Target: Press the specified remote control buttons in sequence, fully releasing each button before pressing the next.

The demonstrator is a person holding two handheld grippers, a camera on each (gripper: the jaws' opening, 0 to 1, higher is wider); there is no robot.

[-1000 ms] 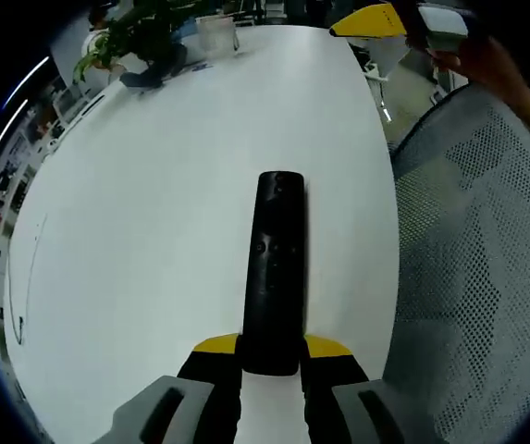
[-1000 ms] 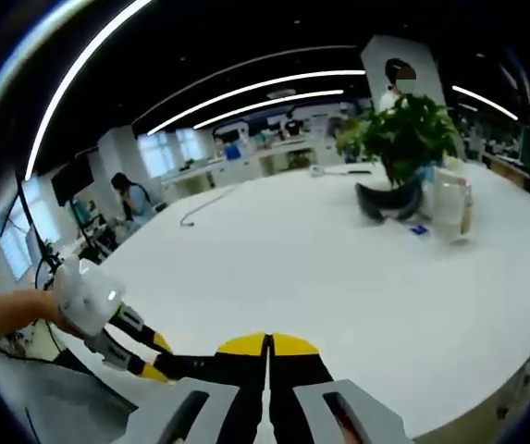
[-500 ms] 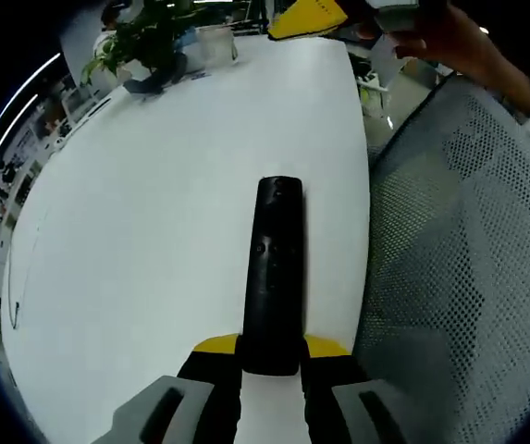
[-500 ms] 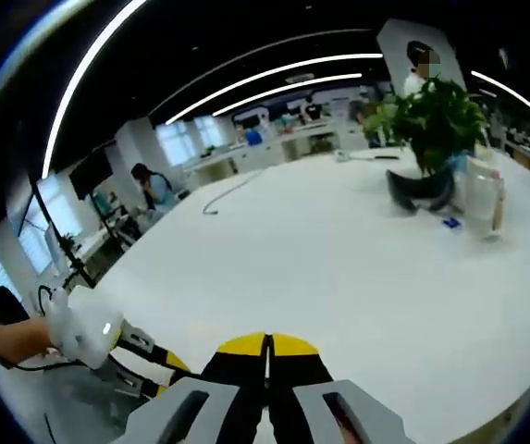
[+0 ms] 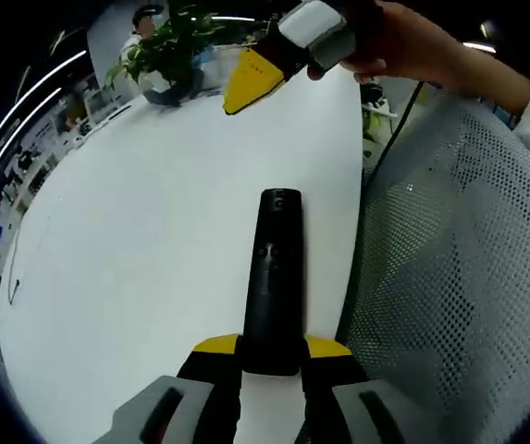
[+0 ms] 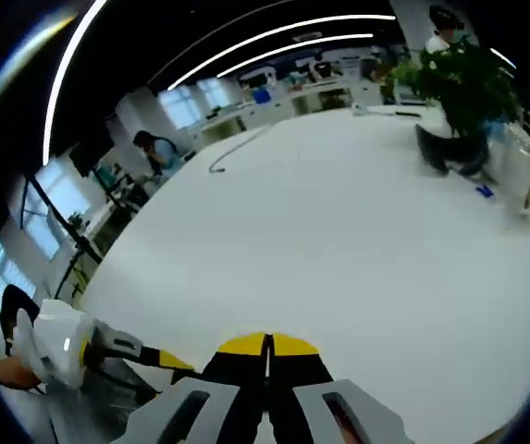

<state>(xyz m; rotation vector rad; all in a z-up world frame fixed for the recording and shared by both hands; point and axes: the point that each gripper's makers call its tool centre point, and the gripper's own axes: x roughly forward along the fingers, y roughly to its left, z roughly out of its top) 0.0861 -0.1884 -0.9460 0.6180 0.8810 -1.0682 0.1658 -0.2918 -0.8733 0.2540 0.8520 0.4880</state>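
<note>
In the left gripper view, the near end of the remote (image 5: 274,277) is sitting hidden between the left gripper's (image 5: 272,359) jaws. Its buttons are reading too small to tell apart. The right gripper (image 5: 246,79) is entering from the top, its rear covered by a hand (image 5: 403,42).

In the right gripper view, the left gripper (image 6: 167,361) is showing at lower left, its tips hidden behind the right gripper's own jaws. The plant pot (image 6: 449,153) and clear container (image 6: 514,171) are blurring at the far edge.
</note>
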